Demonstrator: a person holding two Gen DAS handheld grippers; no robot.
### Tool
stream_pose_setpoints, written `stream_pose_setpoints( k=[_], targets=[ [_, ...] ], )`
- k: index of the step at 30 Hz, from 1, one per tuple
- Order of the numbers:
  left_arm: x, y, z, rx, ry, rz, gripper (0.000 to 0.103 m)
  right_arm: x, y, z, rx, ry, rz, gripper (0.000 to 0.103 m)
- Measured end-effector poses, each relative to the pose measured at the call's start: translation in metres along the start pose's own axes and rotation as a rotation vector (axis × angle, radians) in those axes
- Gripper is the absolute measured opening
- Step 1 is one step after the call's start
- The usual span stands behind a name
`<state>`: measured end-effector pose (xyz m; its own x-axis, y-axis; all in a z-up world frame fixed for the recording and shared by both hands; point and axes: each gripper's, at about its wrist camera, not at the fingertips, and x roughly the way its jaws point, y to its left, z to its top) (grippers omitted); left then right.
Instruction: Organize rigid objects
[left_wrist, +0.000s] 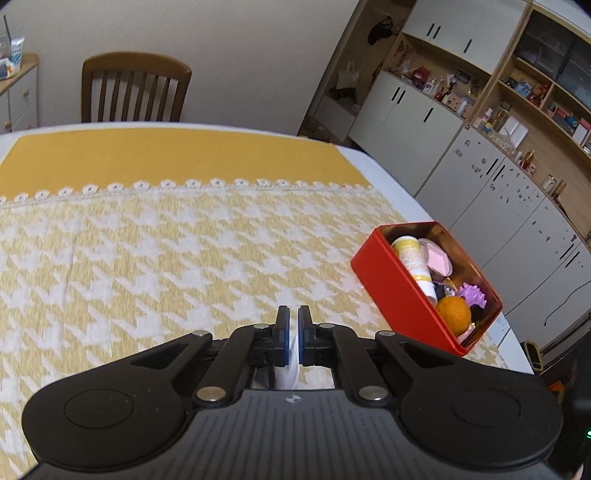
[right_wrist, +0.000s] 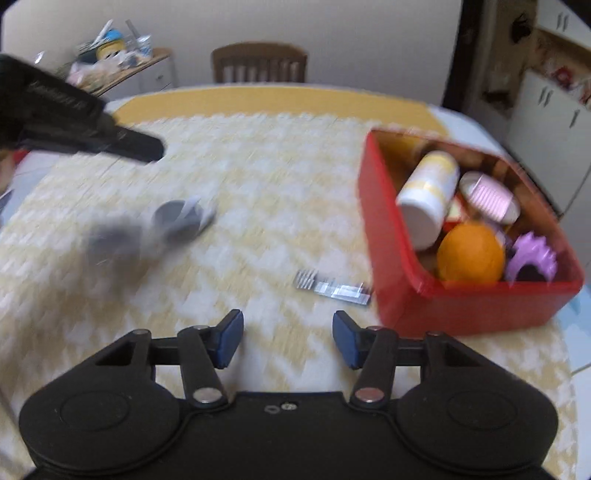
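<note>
A red box (right_wrist: 461, 306) at the tabletop's (right_wrist: 280, 177) right edge holds an orange, a white bottle and a purple spiky ring. Blurred grey shapes (right_wrist: 173, 221) lie left, unidentifiable. Left tongs (left_wrist: 290, 325) pinch something thin and white (left_wrist: 291, 363), mostly hidden; right tongs (right_wrist: 288, 332) gape empty.

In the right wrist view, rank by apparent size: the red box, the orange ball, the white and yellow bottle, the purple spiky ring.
1. red box
2. white and yellow bottle
3. orange ball, close to the bottle; unsure.
4. purple spiky ring
</note>
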<state>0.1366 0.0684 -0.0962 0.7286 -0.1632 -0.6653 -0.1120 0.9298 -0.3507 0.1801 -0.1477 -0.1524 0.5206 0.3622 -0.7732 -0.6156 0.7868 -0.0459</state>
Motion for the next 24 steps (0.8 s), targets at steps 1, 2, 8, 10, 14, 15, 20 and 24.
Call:
stream_pose_setpoints(
  k=[1, 2, 8, 10, 14, 15, 20, 24],
  targets=[
    [0.001, -0.001, 0.000, 0.006, 0.001, -0.002, 0.004, 0.002, 0.000, 0.005, -0.014, 0.004, -0.002, 0.053],
    [0.002, -0.002, 0.000, 0.013, 0.007, -0.002, 0.004, 0.005, 0.004, 0.008, -0.071, 0.005, -0.002, 0.052],
    [0.004, -0.002, -0.011, 0.127, 0.063, -0.035, 0.004, 0.011, 0.018, 0.029, -0.560, 0.063, 0.005, 0.048],
    [0.002, 0.000, -0.016, 0.160, 0.087, -0.061, 0.004, 0.019, 0.020, 0.032, -0.672, 0.116, 0.012, 0.043],
    [-0.002, 0.001, -0.029, 0.243, 0.122, -0.039, 0.014, 0.029, 0.024, 0.040, -0.763, 0.200, 0.054, 0.039],
    [-0.002, 0.002, -0.031, 0.255, 0.136, -0.046, 0.024, 0.032, 0.023, 0.044, -0.774, 0.214, 0.065, 0.039],
    [-0.002, 0.003, -0.042, 0.354, 0.160, -0.059, 0.067, 0.052, 0.023, 0.066, -0.820, 0.352, 0.148, 0.040],
    [0.014, 0.005, -0.044, 0.417, 0.217, -0.080, 0.067, 0.070, 0.007, 0.085, -0.712, 0.463, 0.256, 0.032]
  ],
)
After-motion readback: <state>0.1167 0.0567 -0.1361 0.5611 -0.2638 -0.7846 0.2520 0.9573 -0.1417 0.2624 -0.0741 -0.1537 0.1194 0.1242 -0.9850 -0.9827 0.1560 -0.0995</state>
